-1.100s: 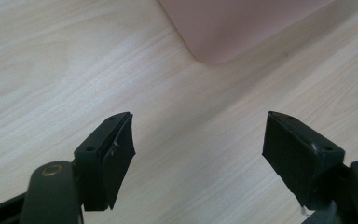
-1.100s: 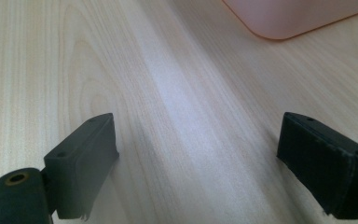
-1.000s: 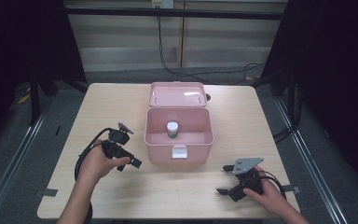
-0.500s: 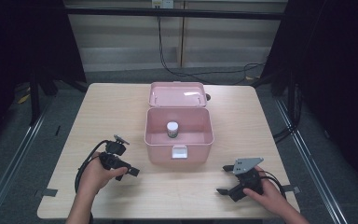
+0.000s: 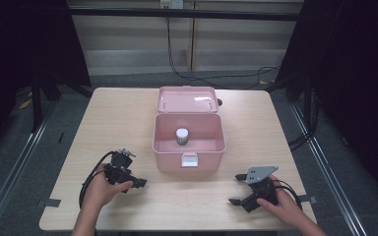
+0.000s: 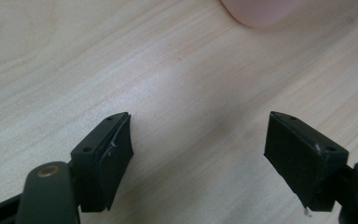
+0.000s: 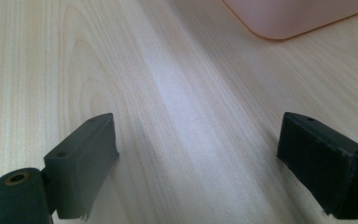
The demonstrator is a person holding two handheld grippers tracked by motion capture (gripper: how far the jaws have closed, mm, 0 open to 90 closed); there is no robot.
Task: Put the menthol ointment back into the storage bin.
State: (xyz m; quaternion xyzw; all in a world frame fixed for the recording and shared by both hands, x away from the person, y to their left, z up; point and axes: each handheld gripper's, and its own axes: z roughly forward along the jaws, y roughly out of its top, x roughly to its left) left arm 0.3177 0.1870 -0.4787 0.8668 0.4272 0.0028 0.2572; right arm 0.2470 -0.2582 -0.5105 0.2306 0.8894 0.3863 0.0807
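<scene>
I have both grippers low over the wooden surface, each released with jaws spread wide and only bare wood between them. My left gripper sits at about 8 o'clock from the pink box, near its front left corner, whose pink edge shows at the top of the left gripper view. My right gripper is at about 4 o'clock from the box, a little farther off. The box stands mid-surface with its lid tipped back at 12 o'clock, and a small white-capped jar stands upright inside.
</scene>
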